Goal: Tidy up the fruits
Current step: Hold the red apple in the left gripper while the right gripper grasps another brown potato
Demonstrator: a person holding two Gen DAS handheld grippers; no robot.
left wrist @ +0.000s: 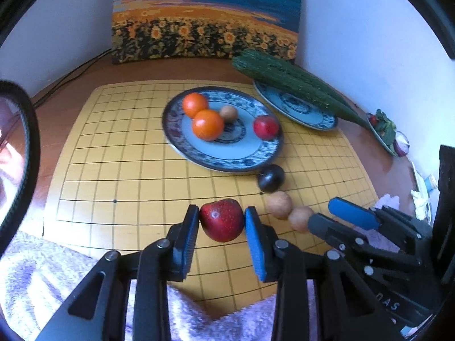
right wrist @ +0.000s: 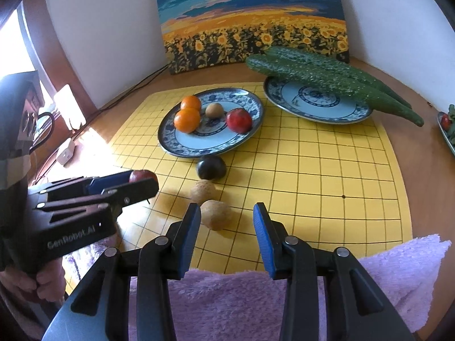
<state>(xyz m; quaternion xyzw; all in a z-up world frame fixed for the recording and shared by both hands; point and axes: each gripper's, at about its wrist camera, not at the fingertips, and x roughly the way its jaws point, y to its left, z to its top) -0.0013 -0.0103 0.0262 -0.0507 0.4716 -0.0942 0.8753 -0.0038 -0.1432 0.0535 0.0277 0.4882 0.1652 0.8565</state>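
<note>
My left gripper [left wrist: 221, 220] is shut on a red apple [left wrist: 222, 219] above the yellow grid mat; the apple also shows in the right wrist view [right wrist: 141, 175]. A blue-patterned plate [left wrist: 244, 156] holds two oranges [left wrist: 207, 124], a small brown fruit [left wrist: 228, 113] and a red fruit [left wrist: 266, 127]. A dark plum [left wrist: 270, 178] and two brown fruits [left wrist: 279, 205] lie on the mat in front of the plate. My right gripper [right wrist: 227, 218] is open just over the nearest brown fruit [right wrist: 216, 214], which is by its left finger.
A second plate [right wrist: 287, 99] at the back right carries two long cucumbers [right wrist: 327, 79]. A sunflower painting [right wrist: 250, 22] leans on the back wall. A purple towel [right wrist: 227, 307] lies at the near edge. A small dish of greens [left wrist: 385, 130] sits far right.
</note>
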